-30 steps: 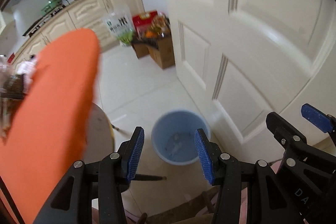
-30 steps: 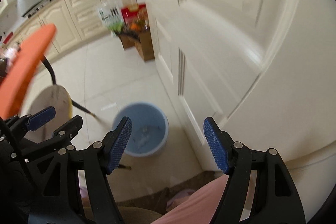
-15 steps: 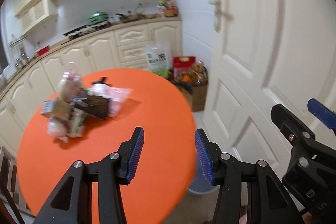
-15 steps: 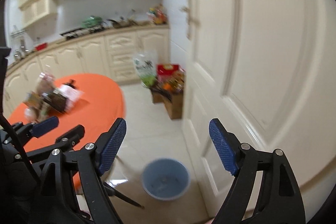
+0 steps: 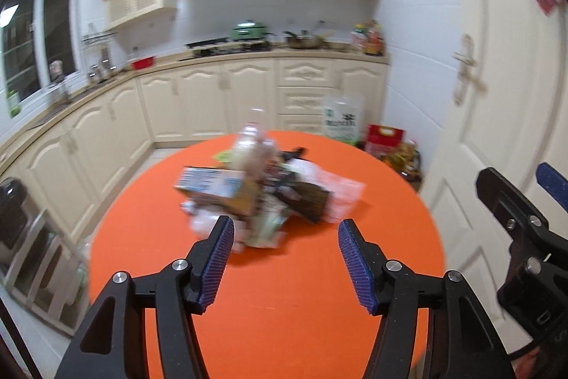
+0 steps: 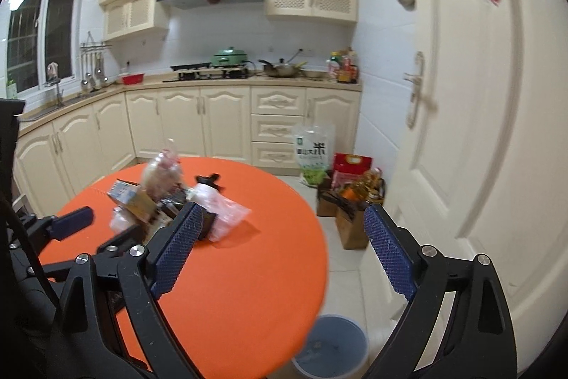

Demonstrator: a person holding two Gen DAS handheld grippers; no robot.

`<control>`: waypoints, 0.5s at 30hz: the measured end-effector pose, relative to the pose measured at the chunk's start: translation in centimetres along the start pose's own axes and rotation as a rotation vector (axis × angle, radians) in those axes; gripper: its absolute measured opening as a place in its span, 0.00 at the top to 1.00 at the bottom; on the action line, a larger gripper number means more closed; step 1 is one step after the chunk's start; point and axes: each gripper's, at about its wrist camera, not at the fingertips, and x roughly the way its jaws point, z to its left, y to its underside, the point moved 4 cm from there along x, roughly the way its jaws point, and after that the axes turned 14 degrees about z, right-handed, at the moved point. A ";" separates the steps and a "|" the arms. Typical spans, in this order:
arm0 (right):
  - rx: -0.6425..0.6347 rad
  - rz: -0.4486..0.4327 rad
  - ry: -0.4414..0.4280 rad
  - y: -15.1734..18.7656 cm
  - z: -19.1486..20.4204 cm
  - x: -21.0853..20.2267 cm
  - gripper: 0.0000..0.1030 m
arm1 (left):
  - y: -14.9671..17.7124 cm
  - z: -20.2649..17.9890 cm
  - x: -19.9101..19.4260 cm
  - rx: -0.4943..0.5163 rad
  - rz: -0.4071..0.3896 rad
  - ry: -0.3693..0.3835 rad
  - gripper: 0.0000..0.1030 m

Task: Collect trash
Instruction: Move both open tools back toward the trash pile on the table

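A pile of trash [image 5: 262, 190] lies on the round orange table [image 5: 284, 308]: a blue-and-brown carton [image 5: 213, 183], a clear plastic bottle [image 5: 248, 144], dark wrappers and clear bags. The pile also shows in the right wrist view [image 6: 167, 198]. My left gripper [image 5: 285, 261] is open and empty, above the table just short of the pile. My right gripper [image 6: 284, 254] is open and empty, over the table's right edge. A blue bin [image 6: 330, 347] stands on the floor below that edge.
A white door [image 6: 479, 130] stands close on the right. Cardboard boxes and food bags [image 6: 340, 198] sit on the floor by the cabinets. Cream kitchen cabinets [image 5: 213, 102] run along the back and left.
Both grippers have swung up from over the blue bin on the floor to face the table and trash pile. Both stay open and empty.
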 end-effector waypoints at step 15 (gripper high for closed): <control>-0.066 -0.024 -0.111 -1.2 5.6 0.7 0.07 | -0.6 4.3 -4.5 -0.143 -0.111 -0.132 0.27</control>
